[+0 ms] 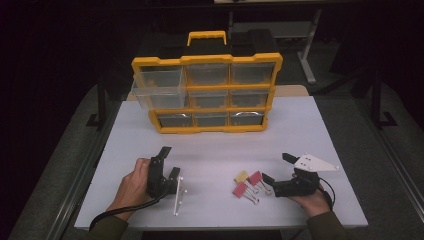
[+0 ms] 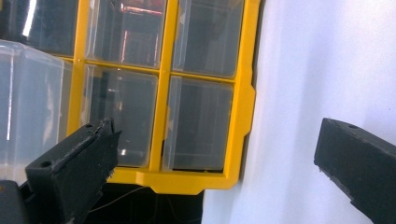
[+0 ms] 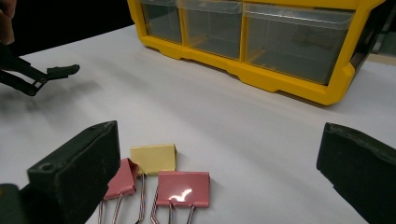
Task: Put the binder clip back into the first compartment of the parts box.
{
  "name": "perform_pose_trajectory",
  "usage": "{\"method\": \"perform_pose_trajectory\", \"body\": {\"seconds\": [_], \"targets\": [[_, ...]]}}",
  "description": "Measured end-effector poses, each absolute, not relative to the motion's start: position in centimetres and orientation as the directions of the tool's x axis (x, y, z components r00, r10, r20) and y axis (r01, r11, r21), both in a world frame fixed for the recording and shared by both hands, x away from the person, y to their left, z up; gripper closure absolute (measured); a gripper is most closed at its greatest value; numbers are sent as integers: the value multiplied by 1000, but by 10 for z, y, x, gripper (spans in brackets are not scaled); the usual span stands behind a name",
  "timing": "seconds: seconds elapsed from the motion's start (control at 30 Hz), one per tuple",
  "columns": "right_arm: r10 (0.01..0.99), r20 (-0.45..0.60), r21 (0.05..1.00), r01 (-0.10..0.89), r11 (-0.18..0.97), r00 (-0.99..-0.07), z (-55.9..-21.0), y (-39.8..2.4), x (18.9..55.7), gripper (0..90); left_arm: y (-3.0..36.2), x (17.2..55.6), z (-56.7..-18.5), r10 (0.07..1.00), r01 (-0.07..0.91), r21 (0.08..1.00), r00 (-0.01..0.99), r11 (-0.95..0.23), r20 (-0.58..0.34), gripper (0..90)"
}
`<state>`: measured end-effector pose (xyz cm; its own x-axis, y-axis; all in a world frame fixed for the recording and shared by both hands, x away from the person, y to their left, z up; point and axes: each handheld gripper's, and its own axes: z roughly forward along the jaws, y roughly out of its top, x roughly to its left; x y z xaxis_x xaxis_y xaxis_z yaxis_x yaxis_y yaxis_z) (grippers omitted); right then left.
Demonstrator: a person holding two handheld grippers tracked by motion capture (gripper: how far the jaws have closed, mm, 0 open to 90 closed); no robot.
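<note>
— Three binder clips (image 1: 248, 186) lie on the white table (image 1: 210, 145), well in front of the yellow drawer organizer (image 1: 206, 92) and toward its right end. Two are pink, one yellow, bunched so they touch.

— What goes wrong from here, do you think?

— The bunching, I'd say. The right gripper (image 1: 278, 169) sits just right of the clips with its jaws spread wide and nothing between them. Closing on the cluster as it lies could pinch two clips at once, or nudge a neighbour away across the smooth table. The wire handles (image 3: 154, 210) point back toward the person, so a grab there might let a clip swing or slip out.

— And seen from that gripper?

— In the right gripper view the nearer pink clip (image 3: 182, 188) lies low between the two jaws, closer to the left one; the yellow clip (image 3: 153, 158) is just beyond it, the other pink clip (image 3: 122, 179) tucked against the left jaw.

— The other hand?

— The left gripper (image 1: 169, 161) hovers well in front of the organizer's left end, jaws wide too, empty (its view looks at the drawer fronts). One clear drawer (image 1: 157, 87) at the organizer's upper left stands pulled out; a careless carry could clip its rim.
</note>
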<state>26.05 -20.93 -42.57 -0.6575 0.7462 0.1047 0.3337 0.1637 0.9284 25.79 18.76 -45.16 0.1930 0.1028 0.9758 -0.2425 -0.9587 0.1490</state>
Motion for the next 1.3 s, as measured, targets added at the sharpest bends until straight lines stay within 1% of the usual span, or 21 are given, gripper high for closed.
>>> {"method": "perform_pose_trajectory", "body": {"seconds": [0.07,0.1,0.13,0.23,0.33,0.47,0.63,0.83,1.03,1.3], "targets": [[746,104,928,334,165,-658,-426,-209,261,0,188,258,-452,112,-237,160,205,-958,972,0],[746,102,928,333,167,-658,-426,-209,261,0,188,259,-454,131,-241,182,210,-953,969,0],[745,101,928,333,168,-659,-426,-209,261,0,188,259,-453,124,-231,173,213,-957,969,0],[744,105,928,334,165,-660,-426,-209,261,0,187,260,-453,165,-232,216,221,-948,961,0],[743,99,927,332,172,-662,-426,-209,262,0,188,260,-452,206,-223,263,250,-939,946,0],[739,92,927,328,181,-667,-427,-208,261,0,188,262,-454,241,-204,303,281,-931,929,0],[739,92,927,328,180,-667,-427,-208,261,0,190,266,-453,315,-163,384,333,-909,889,0],[739,94,927,329,179,-667,-427,-208,261,0,193,269,-451,366,-134,439,368,-889,855,0],[739,91,927,328,182,-668,-427,-208,261,0,196,271,-449,443,-86,518,410,-851,797,0],[739,91,927,328,182,-668,-427,-208,261,0,196,273,-448,481,-75,561,427,-825,765,0]]}}
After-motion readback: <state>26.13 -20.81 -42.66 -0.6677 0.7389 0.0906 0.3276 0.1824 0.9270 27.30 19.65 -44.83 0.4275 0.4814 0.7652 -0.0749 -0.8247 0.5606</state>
